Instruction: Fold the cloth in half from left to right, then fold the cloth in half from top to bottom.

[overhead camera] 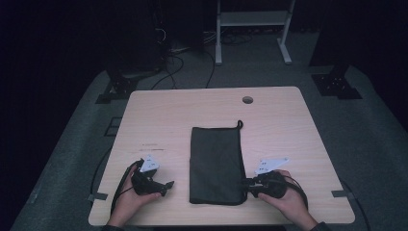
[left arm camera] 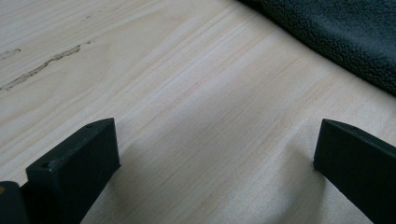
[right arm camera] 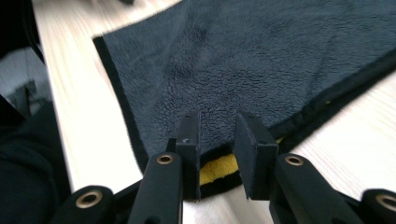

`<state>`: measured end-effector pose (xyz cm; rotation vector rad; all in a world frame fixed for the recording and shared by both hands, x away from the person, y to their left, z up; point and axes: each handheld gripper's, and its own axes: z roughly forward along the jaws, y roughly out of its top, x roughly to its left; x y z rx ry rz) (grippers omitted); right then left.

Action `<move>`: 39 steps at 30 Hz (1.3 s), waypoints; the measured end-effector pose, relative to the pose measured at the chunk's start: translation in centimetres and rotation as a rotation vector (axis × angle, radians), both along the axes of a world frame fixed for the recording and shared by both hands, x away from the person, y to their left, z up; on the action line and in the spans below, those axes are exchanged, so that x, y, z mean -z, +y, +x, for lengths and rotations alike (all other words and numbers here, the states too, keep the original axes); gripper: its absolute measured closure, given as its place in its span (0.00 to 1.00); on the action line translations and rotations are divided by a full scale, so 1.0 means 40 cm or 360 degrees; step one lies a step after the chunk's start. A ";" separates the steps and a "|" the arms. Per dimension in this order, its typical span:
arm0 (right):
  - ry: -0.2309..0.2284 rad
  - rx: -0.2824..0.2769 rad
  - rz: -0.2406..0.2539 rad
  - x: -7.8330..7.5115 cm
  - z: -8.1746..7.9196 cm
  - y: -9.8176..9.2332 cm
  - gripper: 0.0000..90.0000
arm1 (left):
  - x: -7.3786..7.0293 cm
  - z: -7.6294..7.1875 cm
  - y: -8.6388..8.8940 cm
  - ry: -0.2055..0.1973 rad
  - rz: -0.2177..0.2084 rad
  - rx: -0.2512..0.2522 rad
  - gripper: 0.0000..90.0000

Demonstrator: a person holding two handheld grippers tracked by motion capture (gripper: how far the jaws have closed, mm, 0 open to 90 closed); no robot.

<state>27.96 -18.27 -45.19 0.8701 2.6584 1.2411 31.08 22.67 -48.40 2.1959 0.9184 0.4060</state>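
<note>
Dark fleece cloth (overhead camera: 215, 164) lies folded into a long flat strip at centre of the pale wood table (overhead camera: 159, 110), hang loop at its upper right corner. My right claw (right arm camera: 217, 140) sits at the cloth's lower right corner in the high view; jaws narrow, a small gap, straddling the black hem where a yellow underside peeks out, pads not clearly pressing. My left claw (left arm camera: 210, 154) rests lower left, jaws wide, nothing between them, cloth edge at upper right of its view. Looks like one fold done; next fold not started, corner not yet lifted.
</note>
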 end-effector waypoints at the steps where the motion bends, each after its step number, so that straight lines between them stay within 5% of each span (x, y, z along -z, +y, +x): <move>1: -0.0023 -0.0014 -0.0105 0.015 0.005 0.011 0.78 | 0.000 0.000 0.000 0.0000 0.0001 0.0000 0.00; 2: -0.0023 -0.0014 -0.0105 0.015 0.005 0.011 0.78 | 0.000 0.000 0.000 0.0000 0.0001 0.0000 0.00; 3: -0.0046 -0.0013 -0.0218 0.029 0.007 0.012 0.78 | 0.000 -0.001 0.000 0.0000 0.0002 0.0001 0.00; 8: -0.0025 -0.0011 -0.0241 0.035 0.014 0.002 0.76 | 0.000 -0.002 0.001 0.0001 0.0002 0.0007 0.00; 16: -0.0082 0.0030 -0.0135 0.008 0.038 -0.012 0.67 | -0.012 0.012 0.001 0.0035 -0.0024 0.0016 0.10; 27: -0.0105 0.0192 -0.0025 -0.019 0.155 -0.036 0.59 | -0.065 0.057 -0.023 0.0051 -0.0090 0.0093 0.26; 39: -0.0150 0.0306 0.0015 -0.054 0.296 -0.045 0.56 | -0.146 0.194 -0.083 0.0002 -0.0102 0.0142 0.42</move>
